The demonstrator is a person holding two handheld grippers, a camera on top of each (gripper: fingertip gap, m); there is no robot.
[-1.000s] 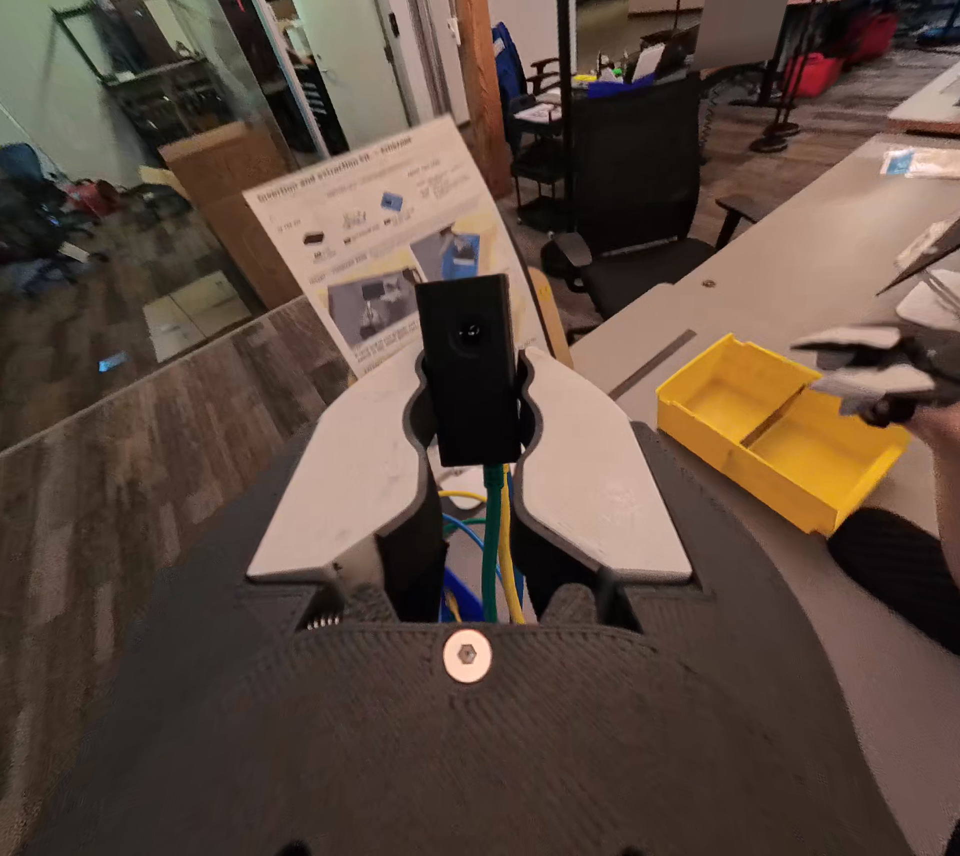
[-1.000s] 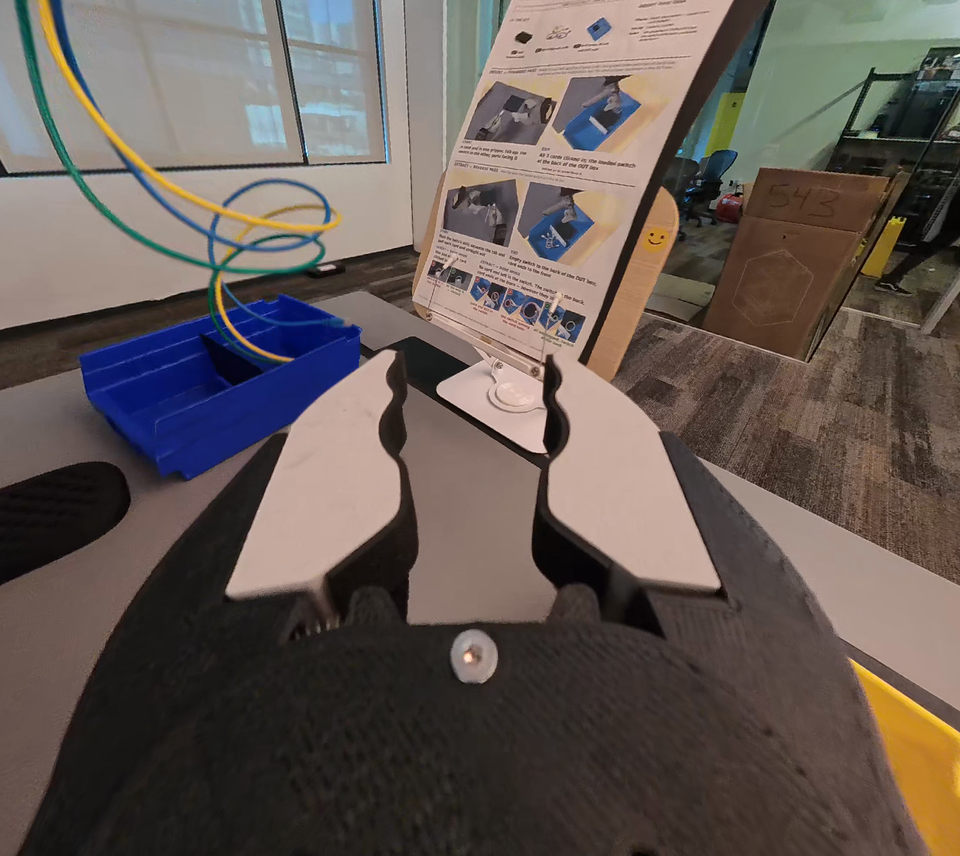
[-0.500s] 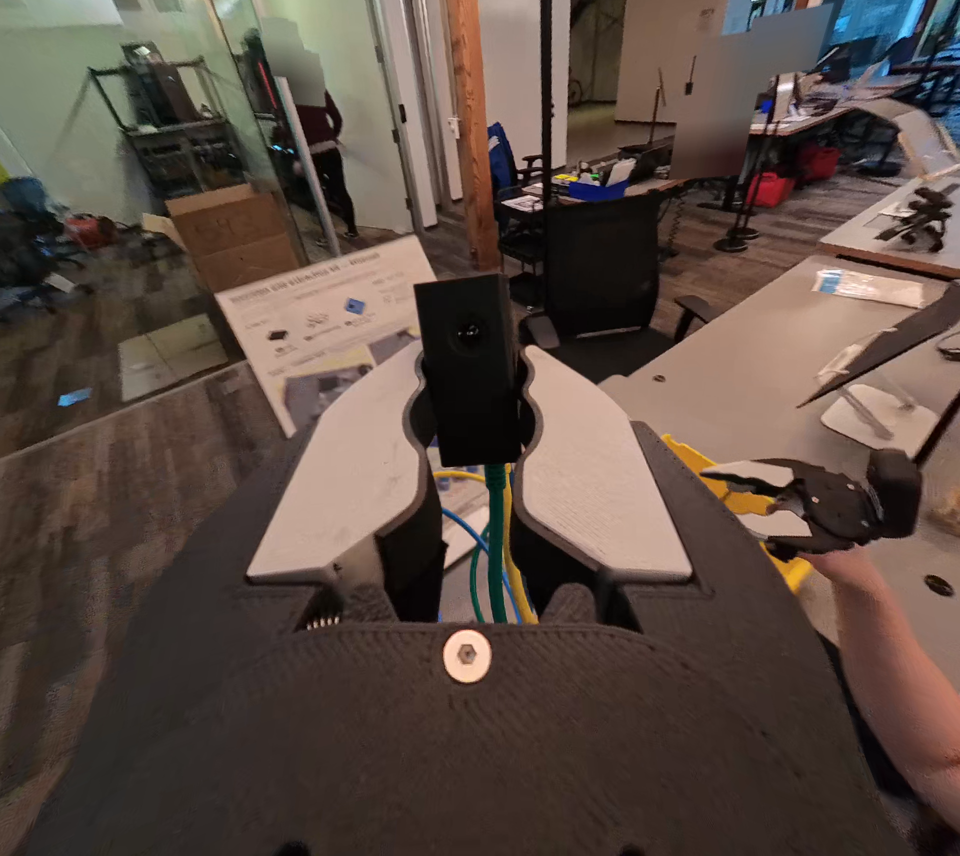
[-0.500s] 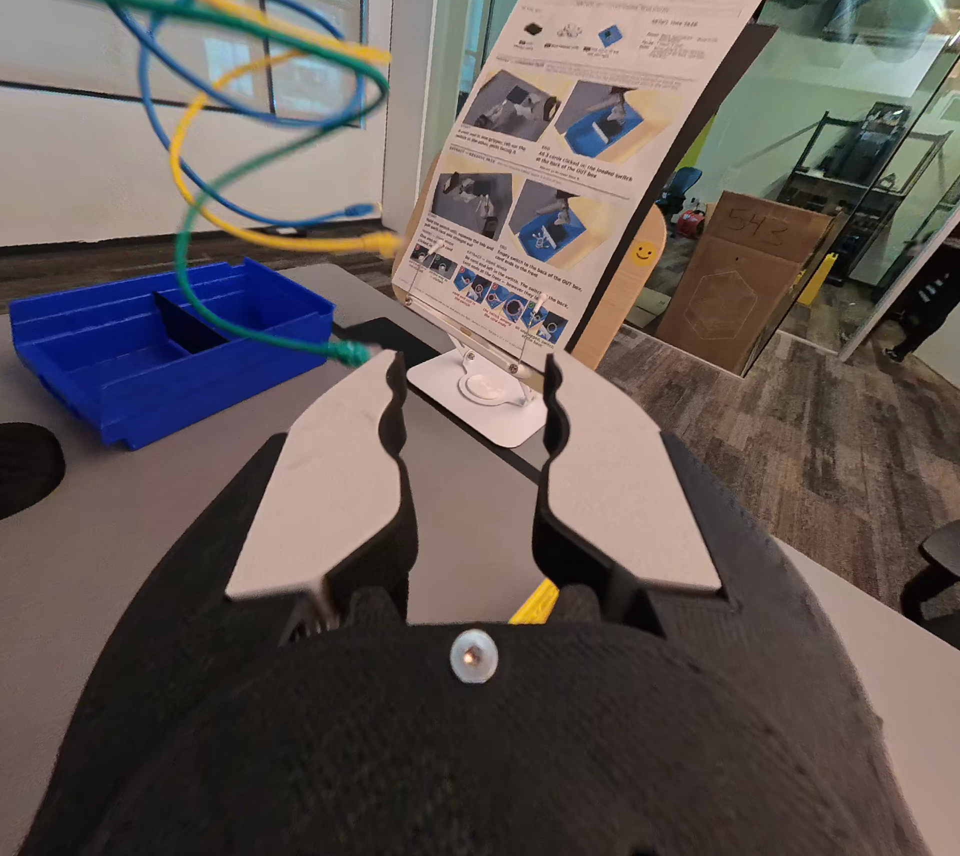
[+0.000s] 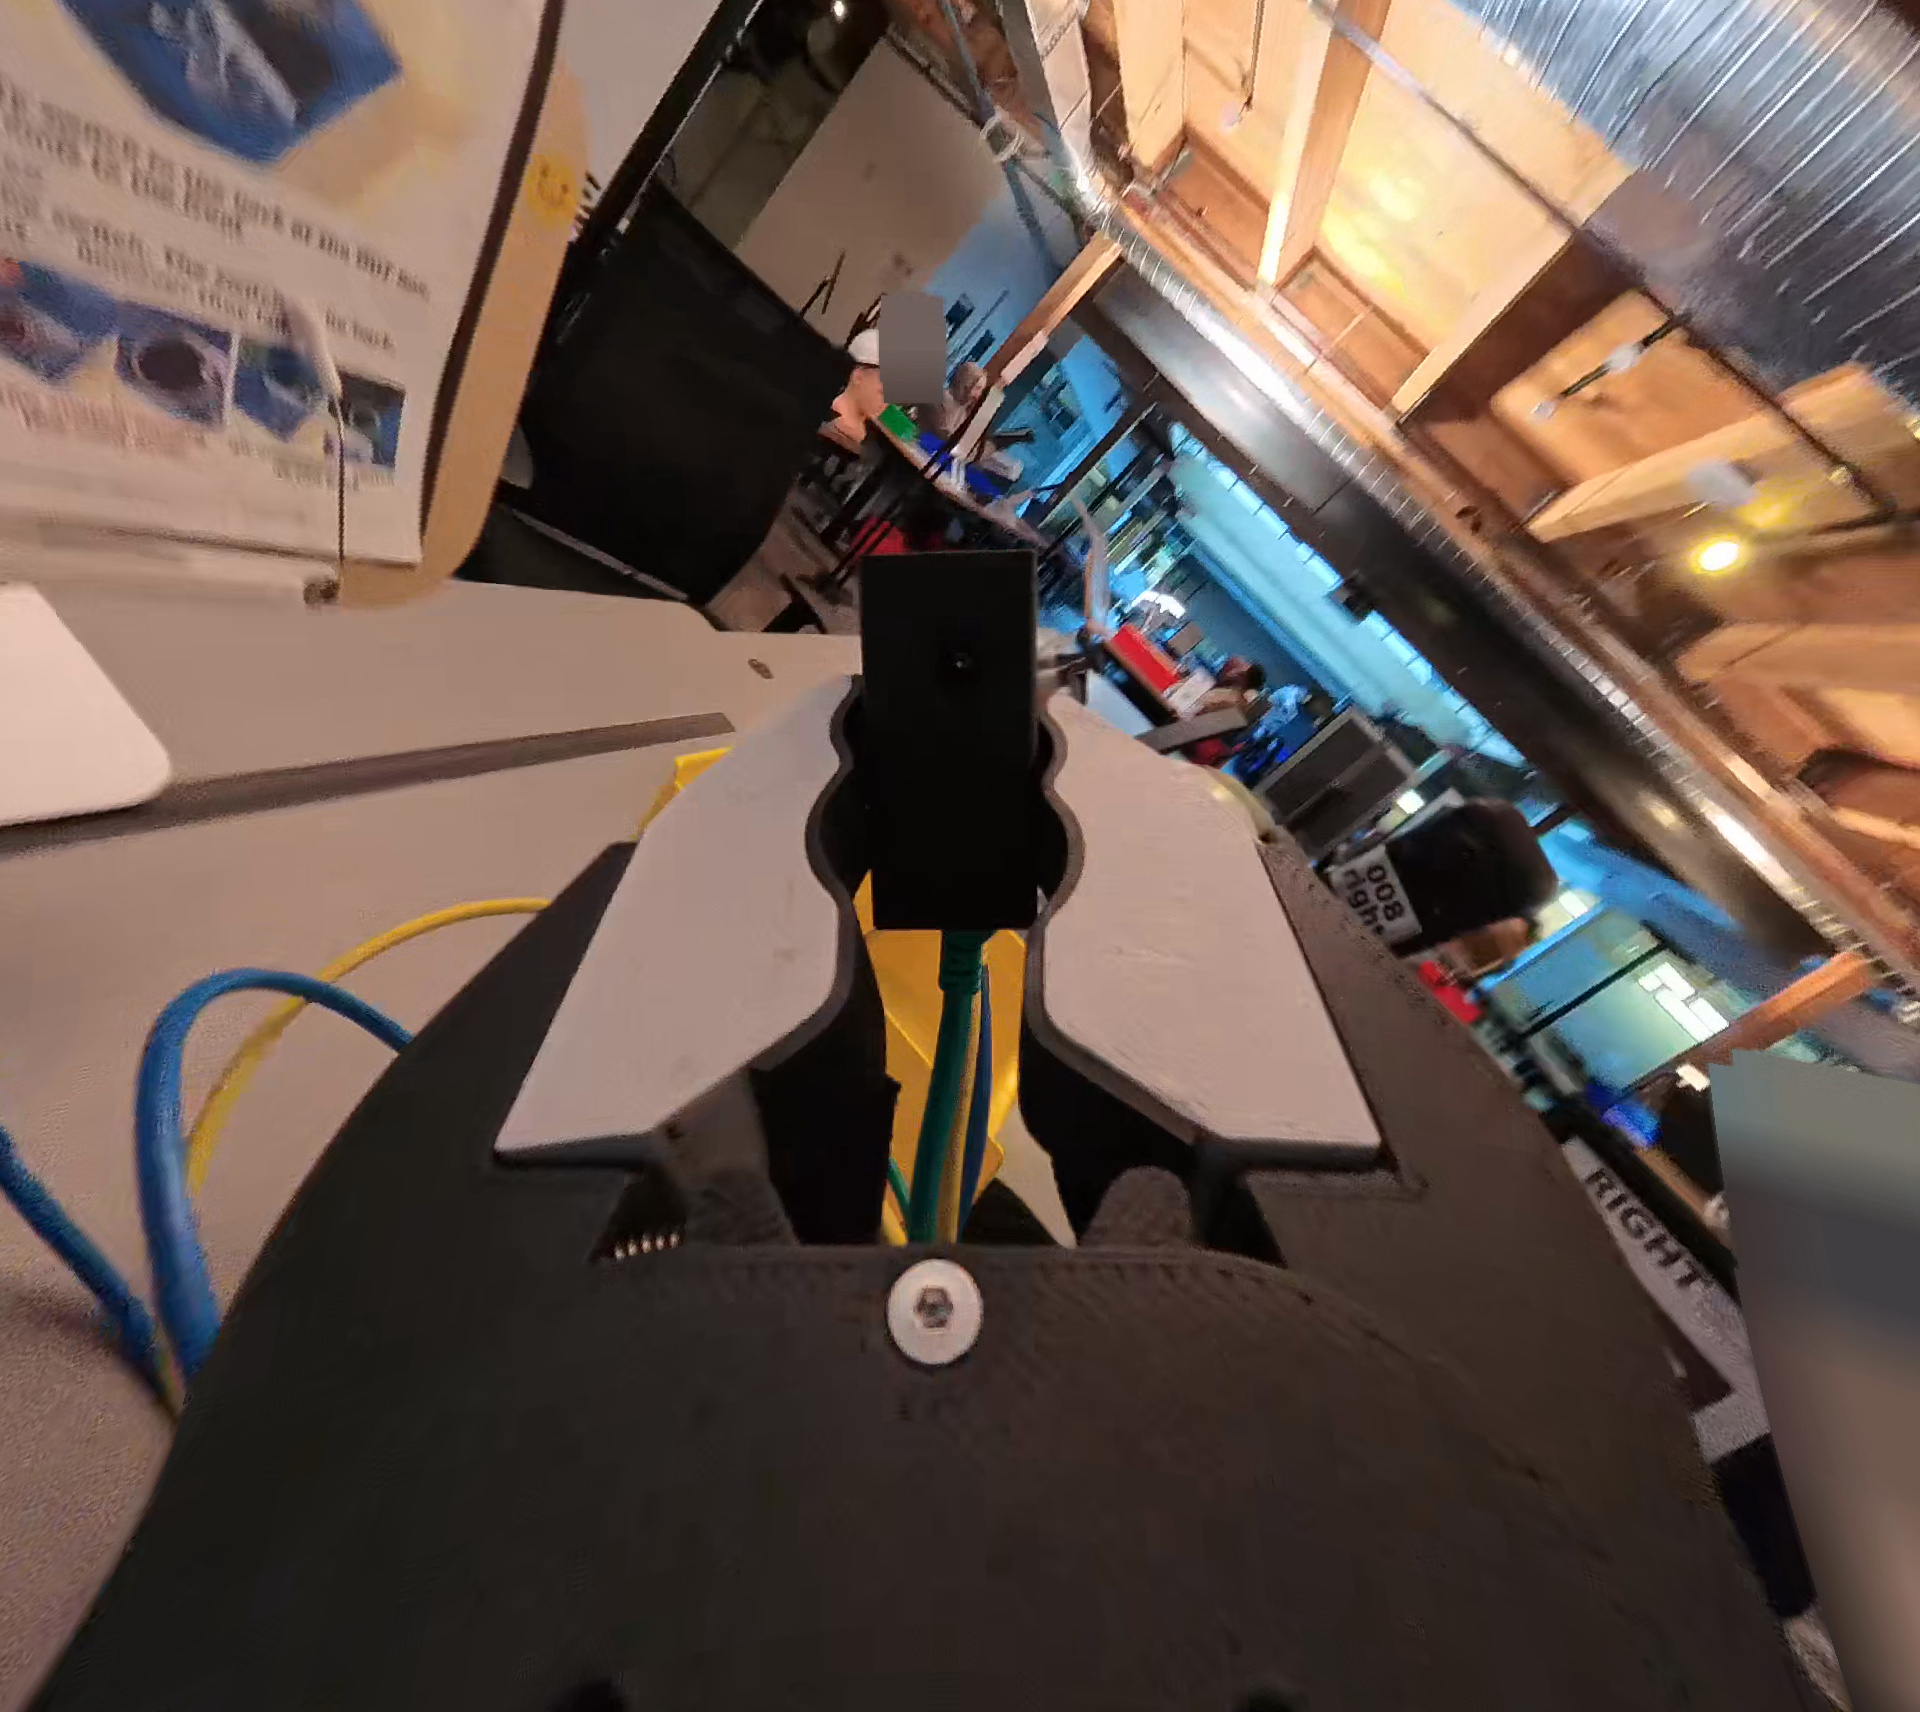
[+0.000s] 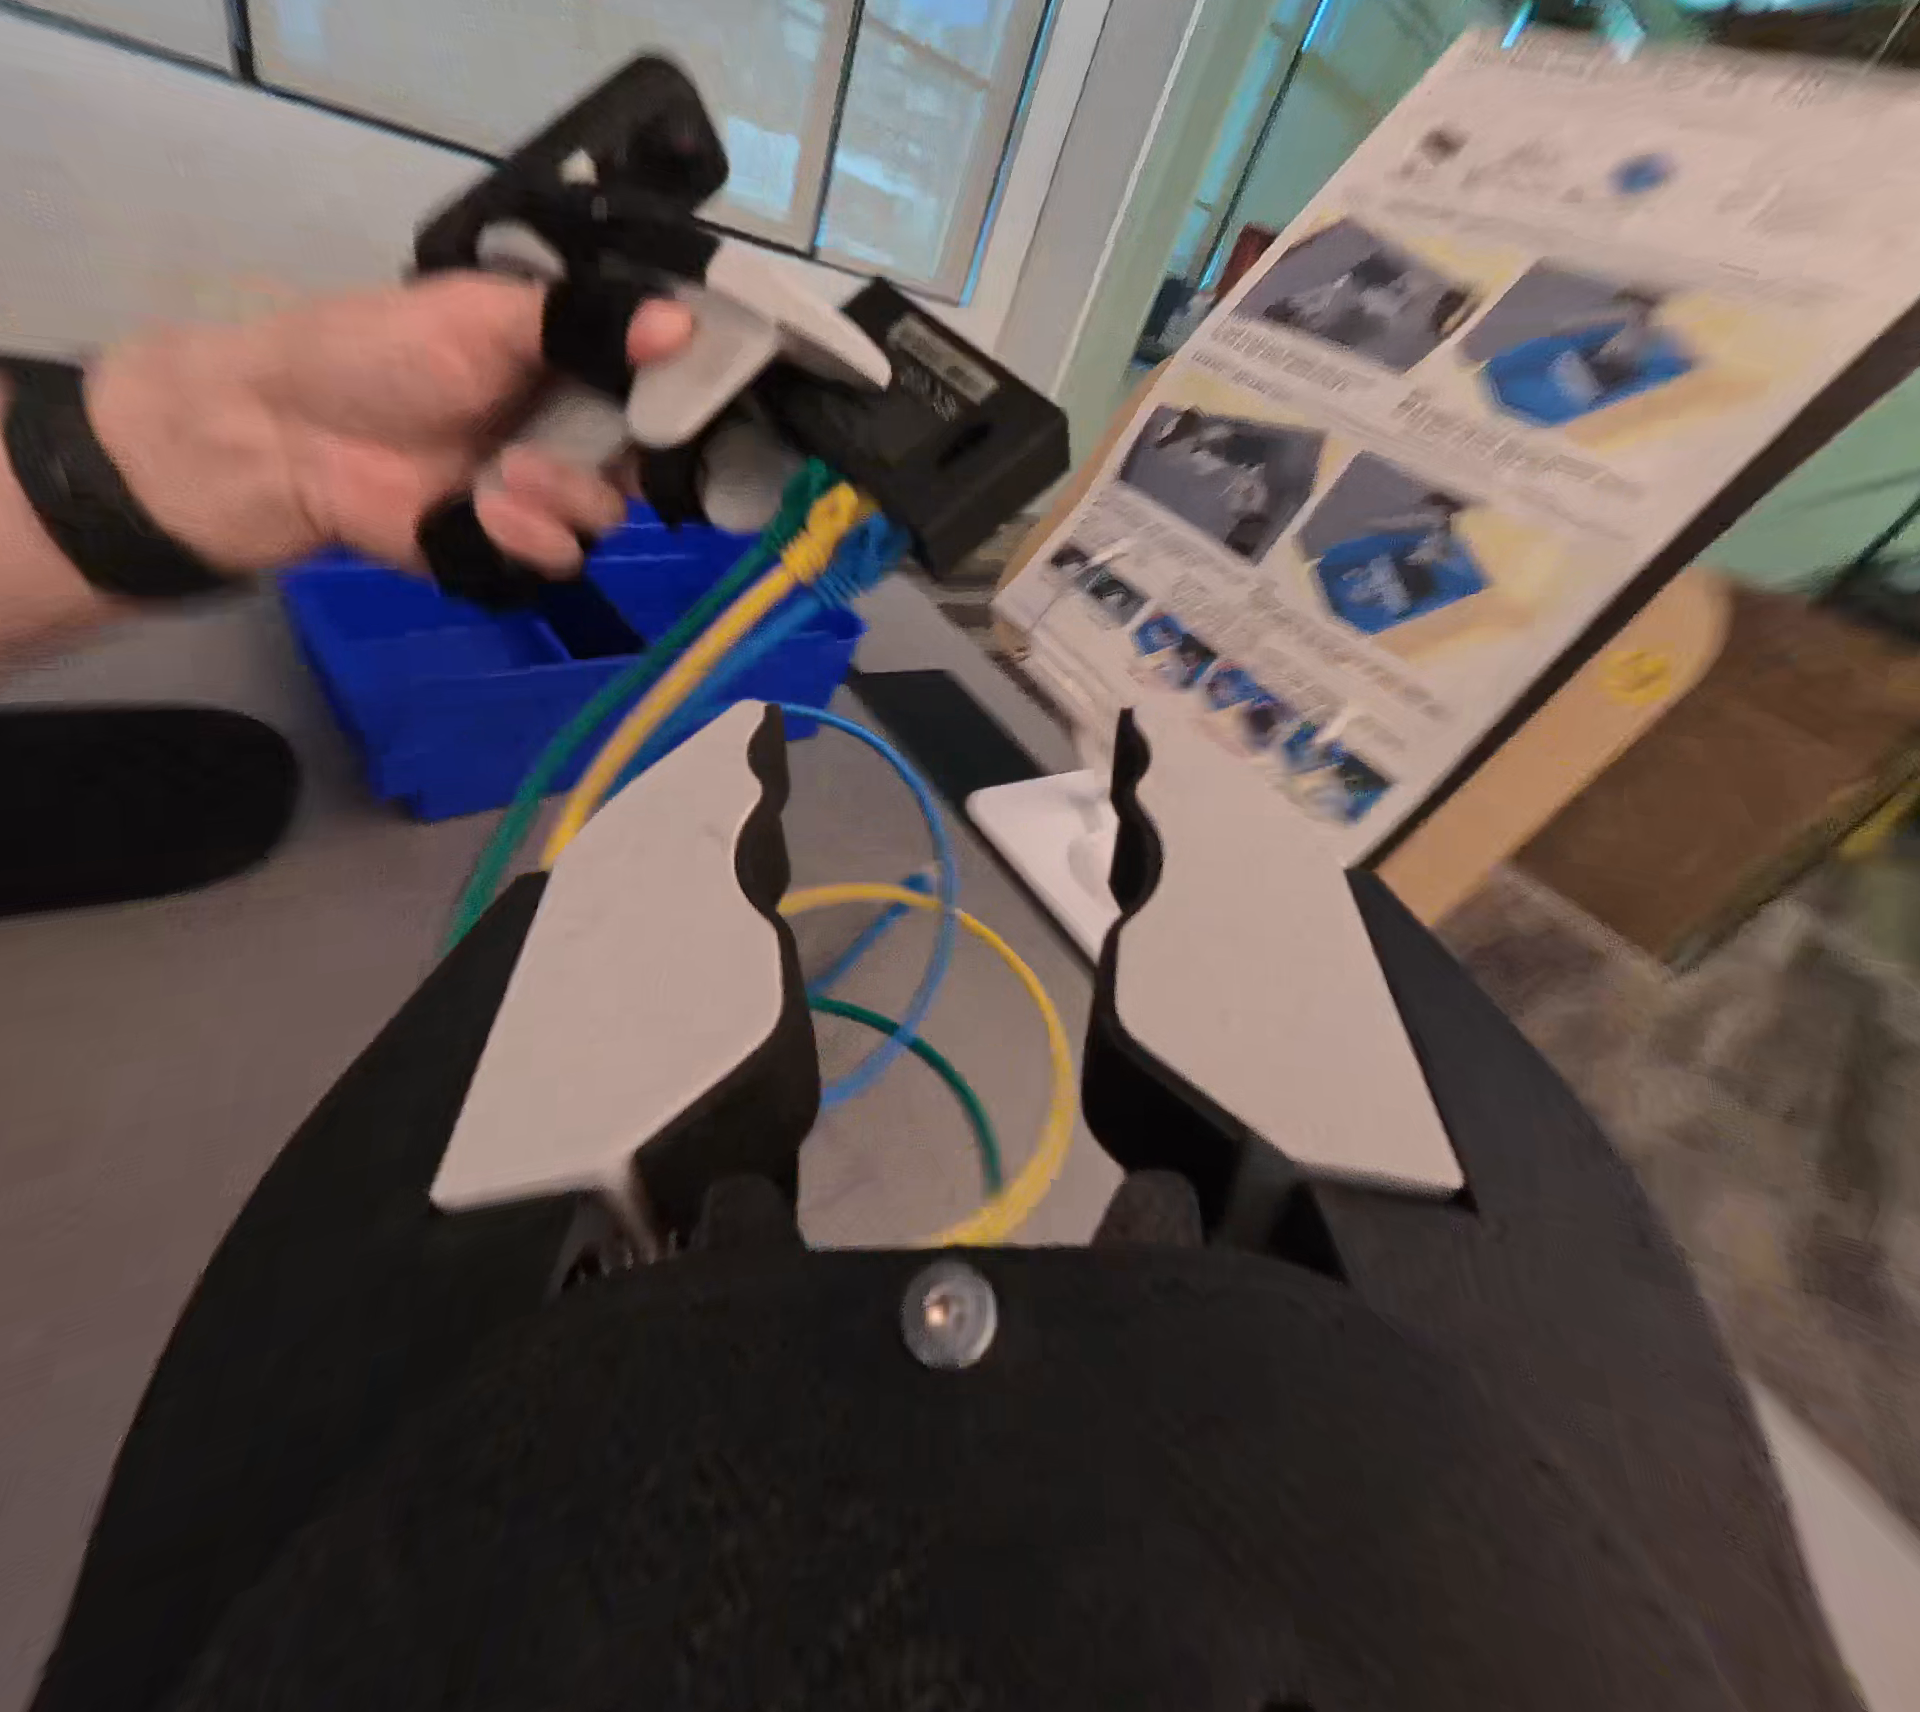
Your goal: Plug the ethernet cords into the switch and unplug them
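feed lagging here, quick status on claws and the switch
Left claw shut on switch, held off the table. Right claw open, empty. Green, yellow, blue cords all plugged in, slack looped ahead of right claw.

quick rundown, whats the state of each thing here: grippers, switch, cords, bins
left gripper: shut on switch
right gripper: open, holding nothing
switch: held off the table, tilted
green cord, yellow cord, blue cord: plugged into switch, slack looped on table
blue bin: on table, visible part holds nothing
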